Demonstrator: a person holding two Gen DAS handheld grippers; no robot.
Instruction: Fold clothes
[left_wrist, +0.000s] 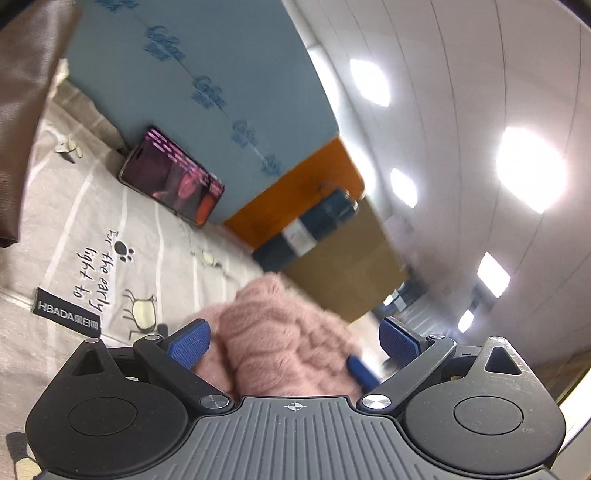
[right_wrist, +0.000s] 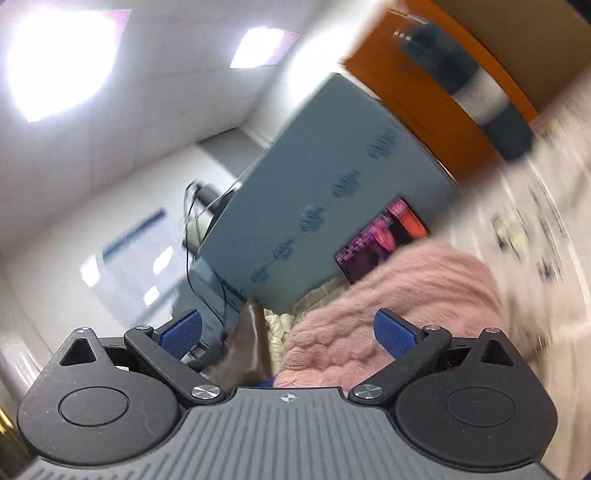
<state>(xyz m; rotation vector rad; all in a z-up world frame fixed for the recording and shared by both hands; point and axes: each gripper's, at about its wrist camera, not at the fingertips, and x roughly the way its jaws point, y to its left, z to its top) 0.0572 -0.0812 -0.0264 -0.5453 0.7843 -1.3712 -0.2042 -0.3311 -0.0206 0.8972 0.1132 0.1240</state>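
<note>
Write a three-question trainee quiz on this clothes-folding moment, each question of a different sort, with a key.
1. True or false: the jaws of the left gripper are clamped shut on the fluffy pink knitted sweater.
2. Multiple choice: the lit black smartphone leans against A) the grey-blue printed panel, B) the dark blue bottle with a white band, C) the pink sweater.
3. Fill in: the sweater lies on a pale striped bedsheet printed with black ____ prints.

Key
1. False: the jaws stand wide apart, the sweater loose between them. The right gripper is open too.
2. A
3. paw
</note>
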